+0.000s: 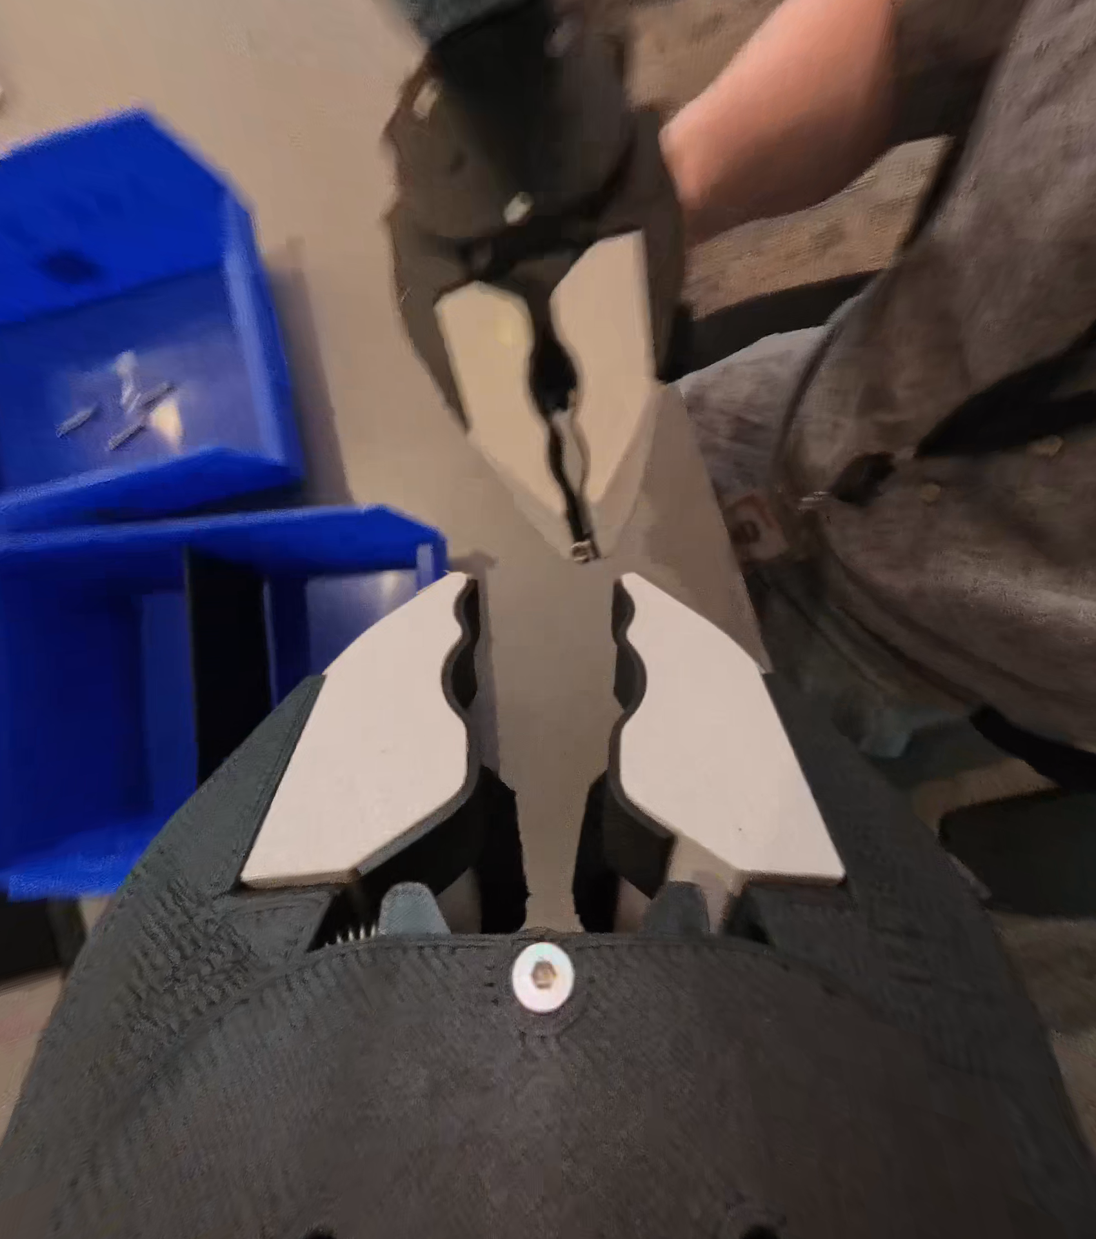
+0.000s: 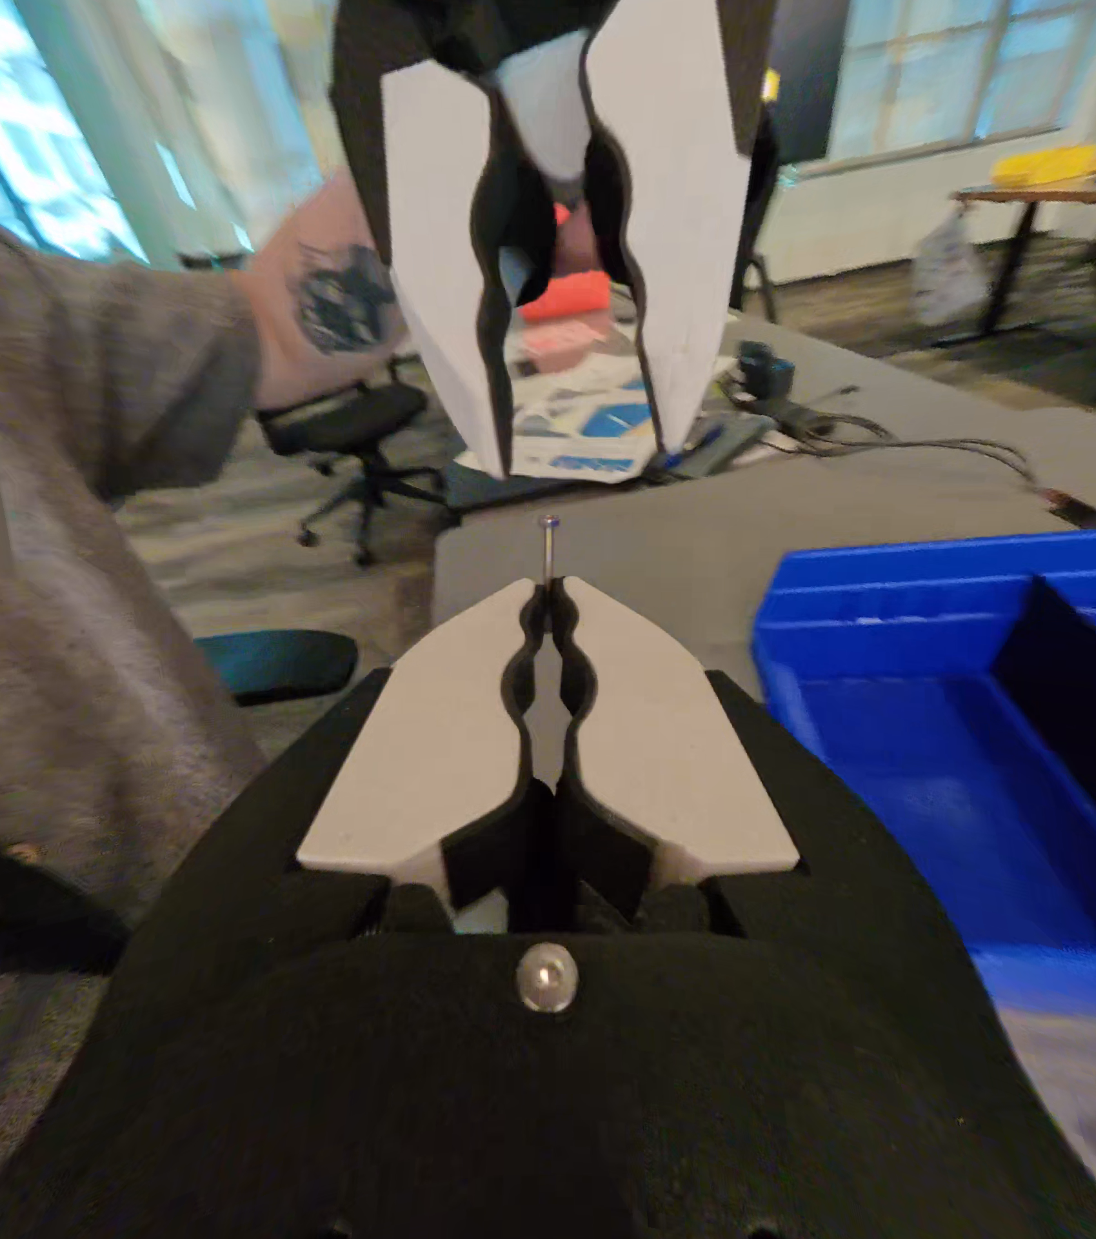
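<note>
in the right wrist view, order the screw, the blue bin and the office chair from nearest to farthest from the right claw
1. Screw: pinched at the tips of the right claw, sticking straight ahead.
2. Blue bin: right of the claw, on the grey table.
3. Office chair: far left, on the floor beyond the table.

The right gripper, jaws closed on a thin silver metal screw that sticks out toward twelve o'clock, faces the left gripper, which hangs tips-down at twelve o'clock, jaws parted, just beyond the screw's head. At three o'clock of the right gripper sits a blue plastic divided bin on the grey table. From the left gripper, the right gripper comes in from twelve o'clock, the divided bin lies at nine o'clock, and a second blue plastic bin holding small metal screws stands behind it at ten o'clock.
</note>
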Available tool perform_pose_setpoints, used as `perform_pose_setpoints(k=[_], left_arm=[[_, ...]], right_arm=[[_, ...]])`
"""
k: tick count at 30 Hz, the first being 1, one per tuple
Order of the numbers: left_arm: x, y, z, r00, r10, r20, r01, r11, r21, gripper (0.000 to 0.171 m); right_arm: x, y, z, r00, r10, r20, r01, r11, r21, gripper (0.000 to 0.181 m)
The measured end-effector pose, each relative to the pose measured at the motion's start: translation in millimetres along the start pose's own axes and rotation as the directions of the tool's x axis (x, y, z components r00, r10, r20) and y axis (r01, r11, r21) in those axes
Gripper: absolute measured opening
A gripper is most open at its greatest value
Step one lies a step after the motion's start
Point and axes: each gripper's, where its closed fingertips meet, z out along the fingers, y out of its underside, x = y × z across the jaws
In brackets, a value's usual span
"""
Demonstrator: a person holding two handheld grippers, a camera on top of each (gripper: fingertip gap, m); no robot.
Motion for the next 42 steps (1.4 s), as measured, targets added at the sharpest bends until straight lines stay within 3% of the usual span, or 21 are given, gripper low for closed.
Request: perform_pose_setpoints(k=[3, 8, 32, 38, 42], left_arm=[[4.4, 15.7, 10.6, 0.983, -0.181, -0.011, 0.179, 0.979, -0.098, 0.040], [4.3, 12.7, 11.6, 0.947, -0.319, -0.040, 0.317, 0.947, -0.059, 0.025], [11.8, 9.2, 24.1, 0.939, -0.328, -0.100, 0.323, 0.944, -0.065, 0.006], [12.7, 6.2, 23.5, 0.967, -0.240, -0.088, 0.236, 0.970, -0.057, 0.005], [16.8, 3.0, 22.9, 0.993, -0.108, -0.055, 0.105, 0.993, -0.050, 0.006]], right_arm=[[7.3, 3.9, 2.4, 0.994, -0.030, -0.104, 0.020, 0.996, -0.090, 0.002], [9.9, 6.6, 5.4, 0.976, -0.092, -0.198, 0.061, 0.986, -0.156, 0.002], [9.4, 10.6, 2.8, 0.955, -0.148, -0.258, 0.092, 0.972, -0.218, 0.002], [5.8, 9.1, 1.8, 0.977, -0.089, -0.193, 0.055, 0.983, -0.177, 0.002], [-2.6, 7.6, 1.1, 0.998, 0.042, -0.053, -0.048, 0.993, -0.111, 0.002]])
